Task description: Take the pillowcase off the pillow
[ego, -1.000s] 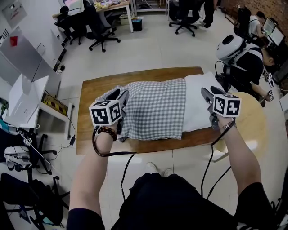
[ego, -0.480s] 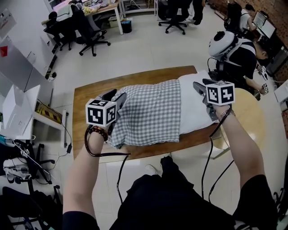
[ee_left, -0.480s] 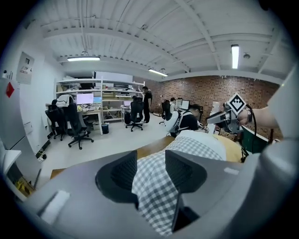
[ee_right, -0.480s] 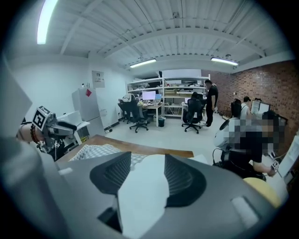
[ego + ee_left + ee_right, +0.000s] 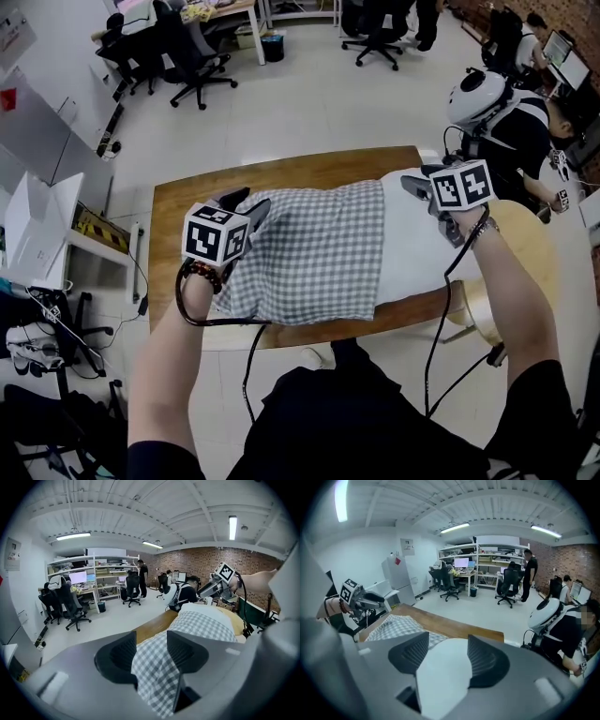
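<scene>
- The pillow (image 5: 412, 246) lies on the wooden tabletop (image 5: 281, 173) with its long axis from left to right, parallel to the near edge.
- The checked pillowcase (image 5: 314, 248) covers it from the left end to past the middle. The white right end is bare and reaches the right edge of the tabletop.
- The 2 grippers stand at the 2 opposite ends of this long axis, so each hand is nearest to its own end.
- The left gripper (image 5: 246, 202) is at the left end of the pillowcase, near the left edge of the tabletop, and it points along the pillow toward the right.
- In the left gripper view its jaws are apart and have just been opening. Checked cloth fills the gap between them, but I do not see the pads (image 5: 123, 654) pinching it.
- The right gripper (image 5: 418, 186) is at the bare white end, toward the far right corner, and it points back along the pillow toward the left.
- In the right gripper view its jaws are also apart and have just been opening. The white pillow stands in the gap and does not look clamped.
- My judgement: the coming move depends on this opposition. The right gripper should close on the pillow and the left on the cloth, so that they can pull apart along the long axis.
- The risk is that the left jaws also catch the pillow under the cloth.
</scene>
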Motion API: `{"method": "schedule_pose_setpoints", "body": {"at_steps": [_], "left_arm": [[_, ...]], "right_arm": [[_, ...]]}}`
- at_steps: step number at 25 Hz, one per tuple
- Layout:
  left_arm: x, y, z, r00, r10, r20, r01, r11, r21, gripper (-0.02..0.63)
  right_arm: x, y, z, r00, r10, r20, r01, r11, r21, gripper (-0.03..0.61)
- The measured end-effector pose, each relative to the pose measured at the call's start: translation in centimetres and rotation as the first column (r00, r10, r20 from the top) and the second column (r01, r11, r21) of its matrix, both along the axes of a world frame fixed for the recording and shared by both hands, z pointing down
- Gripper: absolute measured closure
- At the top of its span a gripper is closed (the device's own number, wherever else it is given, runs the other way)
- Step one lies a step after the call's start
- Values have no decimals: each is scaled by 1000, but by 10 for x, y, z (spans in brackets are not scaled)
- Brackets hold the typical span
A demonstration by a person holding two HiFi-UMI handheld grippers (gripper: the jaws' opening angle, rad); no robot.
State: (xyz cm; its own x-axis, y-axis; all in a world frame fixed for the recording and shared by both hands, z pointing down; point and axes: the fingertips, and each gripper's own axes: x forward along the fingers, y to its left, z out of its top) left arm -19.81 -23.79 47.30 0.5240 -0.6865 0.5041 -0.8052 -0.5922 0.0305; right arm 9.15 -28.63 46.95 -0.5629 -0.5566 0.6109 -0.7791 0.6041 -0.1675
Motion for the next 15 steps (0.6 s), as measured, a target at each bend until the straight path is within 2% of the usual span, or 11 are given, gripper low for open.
{"method": "schedule_pose_setpoints", "body": {"at_steps": [6, 15], "left_arm": [[3, -44, 19, 1000, 23, 11, -22, 997, -68, 397], [13, -107, 67, 998, 52, 43, -42, 979, -198, 382]], "right_arm": [[-7, -48, 26, 994, -100, -49, 96, 992, -81, 296], [-6, -111, 87, 969, -232, -80, 211, 954, -214, 275]]}}
